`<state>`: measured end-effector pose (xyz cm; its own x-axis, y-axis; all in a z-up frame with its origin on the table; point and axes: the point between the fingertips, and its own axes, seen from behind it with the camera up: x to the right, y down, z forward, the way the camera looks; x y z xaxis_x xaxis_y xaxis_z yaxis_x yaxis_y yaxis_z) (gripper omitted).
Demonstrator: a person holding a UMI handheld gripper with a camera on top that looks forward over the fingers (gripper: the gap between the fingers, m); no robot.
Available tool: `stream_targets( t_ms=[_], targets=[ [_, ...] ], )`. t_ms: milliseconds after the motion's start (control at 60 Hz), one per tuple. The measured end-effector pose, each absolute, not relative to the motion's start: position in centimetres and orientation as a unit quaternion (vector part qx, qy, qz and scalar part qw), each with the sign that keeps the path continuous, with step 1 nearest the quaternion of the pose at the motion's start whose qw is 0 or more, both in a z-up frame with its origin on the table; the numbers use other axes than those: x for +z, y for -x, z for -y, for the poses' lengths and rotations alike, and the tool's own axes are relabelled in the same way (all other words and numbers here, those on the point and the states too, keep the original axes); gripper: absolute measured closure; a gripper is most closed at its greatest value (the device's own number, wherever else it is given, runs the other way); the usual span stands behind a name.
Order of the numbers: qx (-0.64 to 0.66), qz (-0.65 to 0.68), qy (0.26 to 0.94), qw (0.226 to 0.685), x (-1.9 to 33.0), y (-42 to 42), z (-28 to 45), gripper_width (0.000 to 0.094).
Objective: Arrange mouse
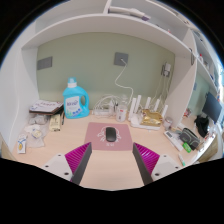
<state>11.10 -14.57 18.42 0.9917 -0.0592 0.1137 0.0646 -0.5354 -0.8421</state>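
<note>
gripper view. nearest the lens: tool (112,160), two fingers (76,160) with magenta pads on their inner faces, spread wide, nothing between them but bare worktop (112,172). held low and level over the pale worktop, aimed straight ahead; that line runs at the mouse, so the hold reads as a lined-up approach, not a carry.

landmark: mouse mat (108,134), pinkish, lying flat on the worktop just beyond the fingertips and centred between them.

- mouse (110,133): small, dark, resting on the mat near its middle, apart from both fingers. long axis looks roughly in line with the tool, though it is too small to be sure.
- blue detergent bottle (76,98): behind the mat and off to its left, upright against the wall, out of the working lane.
- white router (147,108) with upright antennas: behind the mat to its right, by the wall.
- clutter of small packets: left of the mat, near the worktop's edge; too small to name.
- monitor (212,108): far right of the mat, dark.

judgement: task barely begun; mouse not yet grasped. next move calls for easing forward until the pads straddle the mouse, then closing. risk: a low, smooth body may slip, or a finger may drag the mat.
</note>
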Motion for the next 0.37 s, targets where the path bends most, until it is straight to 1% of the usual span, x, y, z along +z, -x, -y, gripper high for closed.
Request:
stream_targets(
  t_ms=[183, 367],
  targets=[
    [-0.064, -0.001, 0.871, 0.486, 19.3, -10.8, 17.5, 0.0089],
    [-0.075, 0.004, 0.869, 0.488, 19.9, -11.1, 18.1, 0.0087]
  ],
)
